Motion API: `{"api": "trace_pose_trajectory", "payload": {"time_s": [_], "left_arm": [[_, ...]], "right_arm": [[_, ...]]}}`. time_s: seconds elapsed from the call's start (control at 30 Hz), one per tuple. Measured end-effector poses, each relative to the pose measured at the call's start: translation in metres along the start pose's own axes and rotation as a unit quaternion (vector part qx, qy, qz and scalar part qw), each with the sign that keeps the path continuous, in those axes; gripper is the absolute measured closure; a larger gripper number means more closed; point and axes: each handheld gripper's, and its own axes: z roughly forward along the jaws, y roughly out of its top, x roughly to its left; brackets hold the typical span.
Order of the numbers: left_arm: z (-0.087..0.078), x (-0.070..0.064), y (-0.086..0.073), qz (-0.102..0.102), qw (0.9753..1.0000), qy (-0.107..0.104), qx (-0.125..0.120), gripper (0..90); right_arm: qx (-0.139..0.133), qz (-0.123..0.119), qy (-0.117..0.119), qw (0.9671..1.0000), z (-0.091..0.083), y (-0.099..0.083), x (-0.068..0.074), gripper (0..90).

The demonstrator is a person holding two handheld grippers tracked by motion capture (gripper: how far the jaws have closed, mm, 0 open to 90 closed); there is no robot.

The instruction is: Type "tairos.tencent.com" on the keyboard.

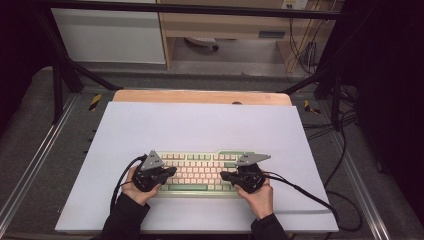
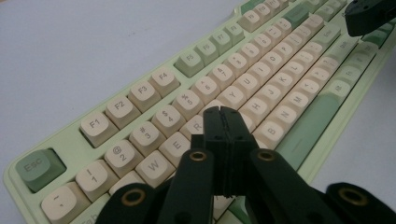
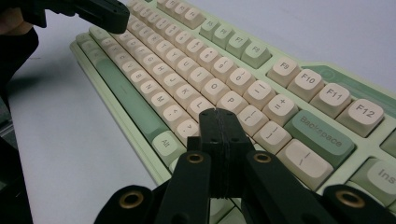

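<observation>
Pale green keyboard (image 1: 200,172) w/ cream keys sits lower centre of the high view, on a white sheet (image 1: 200,125) covering the table. Both grippers over it now: left gripper (image 1: 172,171) at the kbd's left end, right gripper (image 1: 223,175) at its right end, tips pointing inward at each other. Left gripper view: jaws pressed together, nothing between, tips (image 2: 223,112) hovering around the R/T keys, centre frame. Right gripper view: jaws also together, empty, tips (image 3: 217,113) near the L / ; keys. Can't tell if either tip actually touches a key.

Progress, as I read it: looks like key-poking work, both tools lined up; no sign of how many presses are done vs left.

Room: plenty of bare sheet above, left & right of the kbd. Tight spot is between the two tips mid-kbd. Sheet's near edge sits close below the hands at frame bottom.
</observation>
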Motion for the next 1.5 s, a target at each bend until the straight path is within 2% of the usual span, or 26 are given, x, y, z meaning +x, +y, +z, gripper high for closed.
{"api": "trace_pose_trajectory", "payload": {"time_s": [0.5,0.8,1.3,1.5], "left_arm": [[0.024,-0.003,0.012,0.001,0.9999,0.005,0.013,89.8],[0.035,-0.002,0.011,0.000,0.9997,0.007,0.022,89.8],[0.040,-0.004,0.009,0.005,0.9997,0.005,0.023,89.9],[0.035,-0.005,0.010,0.005,0.9999,0.001,0.016,89.8]], "right_arm": [[0.001,0.000,0.000,1.0000,0.000,0.000,0.000,90.0],[0.000,0.000,0.001,1.0000,0.000,0.000,0.000,90.0],[0.001,0.001,0.001,1.0000,0.000,0.000,0.000,90.0],[-0.001,-0.001,0.001,1.0000,0.000,0.000,0.000,90.0]]}}
